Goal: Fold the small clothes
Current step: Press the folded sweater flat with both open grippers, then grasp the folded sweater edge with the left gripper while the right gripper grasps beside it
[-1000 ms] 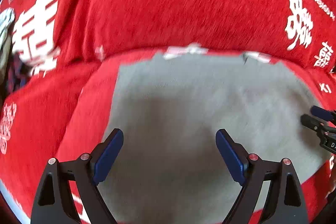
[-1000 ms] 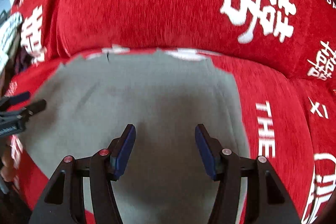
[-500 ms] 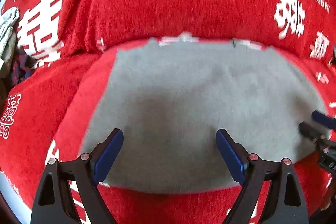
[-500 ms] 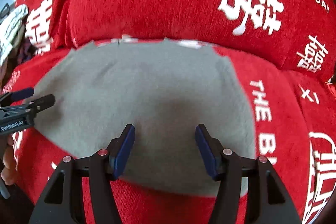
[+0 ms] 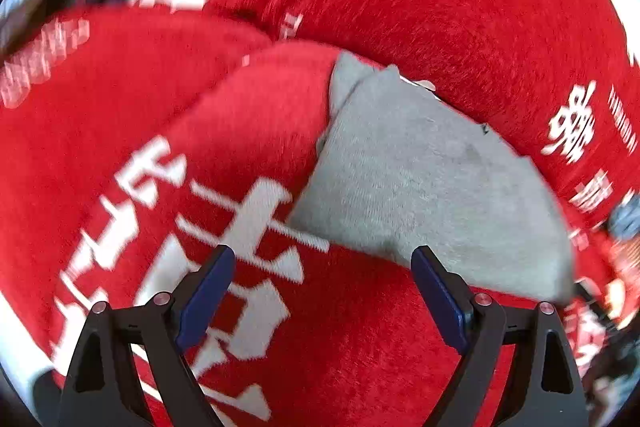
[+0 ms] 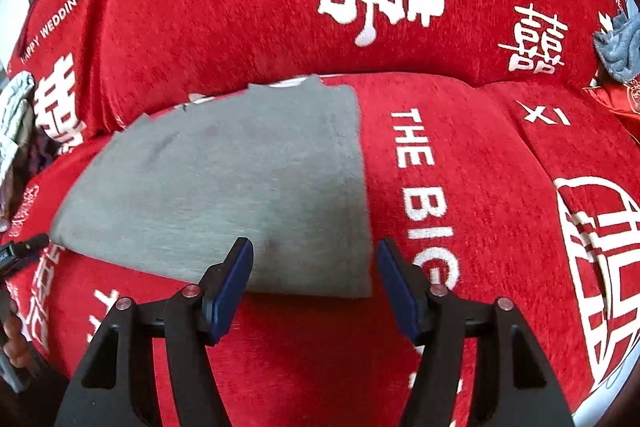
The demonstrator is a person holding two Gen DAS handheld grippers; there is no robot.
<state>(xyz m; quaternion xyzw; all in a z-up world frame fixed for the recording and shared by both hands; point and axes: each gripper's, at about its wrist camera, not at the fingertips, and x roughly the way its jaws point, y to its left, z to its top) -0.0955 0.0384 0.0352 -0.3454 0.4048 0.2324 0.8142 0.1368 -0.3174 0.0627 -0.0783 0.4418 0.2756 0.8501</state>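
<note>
The flat grey knitted garment (image 6: 224, 187) lay as a compact folded rectangle on the seat of the red plush sofa cover with white lettering (image 6: 460, 155), its far edge against the backrest. The left gripper (image 5: 320, 295) stood with jaws wide apart over bare red cover, the garment's near corner just beside its right finger. The right gripper (image 6: 316, 283) was opening; the garment's near right corner lay between its jaws, unpressed. Judged from this, the garment's folding appeared complete or nearly so. Other clothes (image 6: 16, 115) at the sofa's left end possibly remained.
</note>
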